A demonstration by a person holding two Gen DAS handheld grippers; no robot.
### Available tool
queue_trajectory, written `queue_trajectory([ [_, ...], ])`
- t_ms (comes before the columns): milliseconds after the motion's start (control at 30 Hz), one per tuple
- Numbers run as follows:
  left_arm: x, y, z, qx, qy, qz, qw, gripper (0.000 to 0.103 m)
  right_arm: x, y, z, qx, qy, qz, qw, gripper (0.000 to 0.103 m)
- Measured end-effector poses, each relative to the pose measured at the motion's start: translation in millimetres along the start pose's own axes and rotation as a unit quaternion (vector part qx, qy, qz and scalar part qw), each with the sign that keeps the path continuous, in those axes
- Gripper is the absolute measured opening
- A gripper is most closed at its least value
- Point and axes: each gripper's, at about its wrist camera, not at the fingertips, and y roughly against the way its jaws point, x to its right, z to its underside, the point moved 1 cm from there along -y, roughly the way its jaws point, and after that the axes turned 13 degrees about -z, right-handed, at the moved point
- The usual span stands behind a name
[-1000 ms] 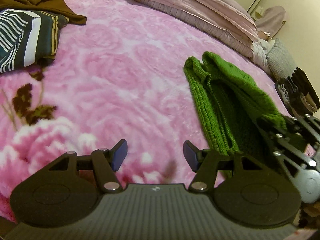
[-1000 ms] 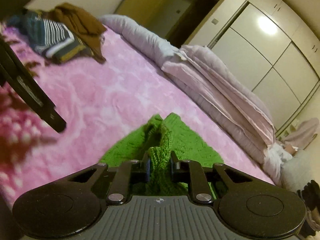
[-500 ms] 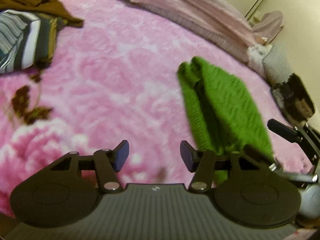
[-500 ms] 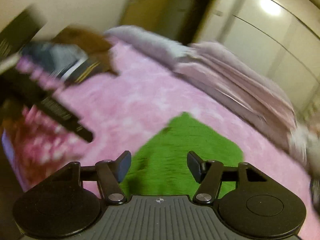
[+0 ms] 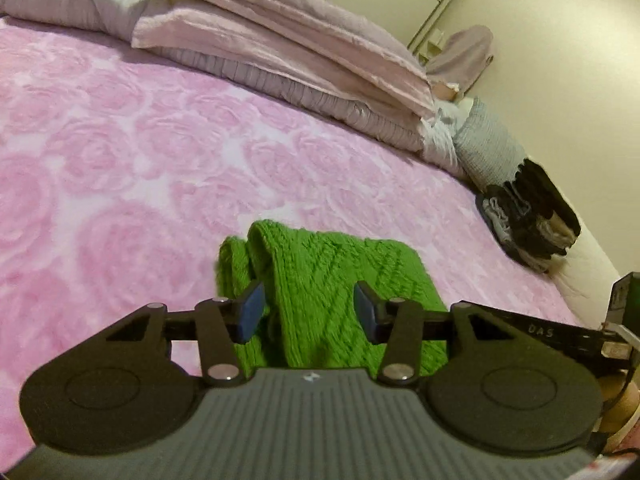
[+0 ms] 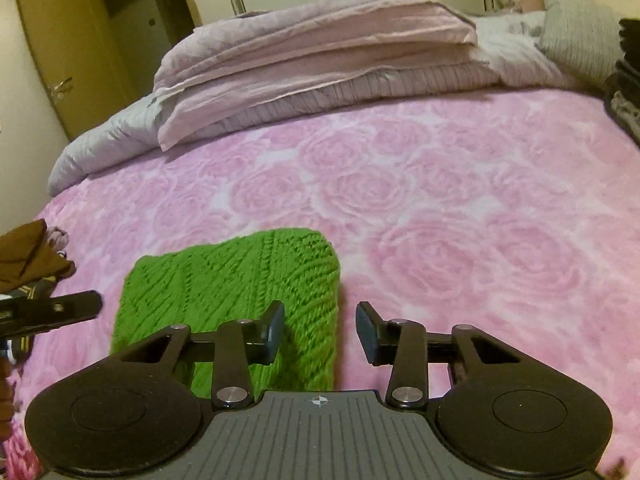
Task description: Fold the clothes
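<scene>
On the pink bedspread (image 5: 120, 140), a folded green sweater (image 5: 332, 280) lies lengthwise beneath both grippers, left gripper (image 5: 309, 307) and right gripper (image 6: 320, 330), jaws empty, closing.

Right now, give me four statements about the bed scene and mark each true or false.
1. The green knitted garment lies folded on the pink rose-patterned blanket. True.
2. The right gripper is clamped on the garment. False: its jaws are closing, but the pads do not press on it.
3. Folded pale bedding is piled at the far side of the bed. True.
4. The left gripper holds a striped shirt. False: it holds nothing; only the green knit lies beneath its closing jaws.
</scene>
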Motion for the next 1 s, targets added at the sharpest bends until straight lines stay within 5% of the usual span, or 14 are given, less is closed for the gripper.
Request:
queue_trajectory([
  [433,-18,-64,-7,-0.058,0.051,0.024,0.9967,0.039,30,-51,-9,-0.016,-0.031,-0.057,0.998,0.037],
  [567,-24,-65,-8,-0.050,0.085,0.048,0.9939,0.012,28,-59,-12,-0.021,-0.026,-0.057,0.998,0.036],
  [700,-20,-41,-12,-0.006,0.054,0.024,0.9983,0.012,16,-59,-16,-0.023,0.006,-0.062,0.998,0.032],
  [833,-21,-52,-8,-0.021,0.040,-0.007,0.9990,0.014,-1,-78,-11,-0.049,0.052,-0.022,0.997,0.032],
  [1000,-38,-61,1,-0.018,0.073,0.001,0.9972,0.018,-13,-78,3,-0.044,0.110,-0.006,0.993,0.036],
])
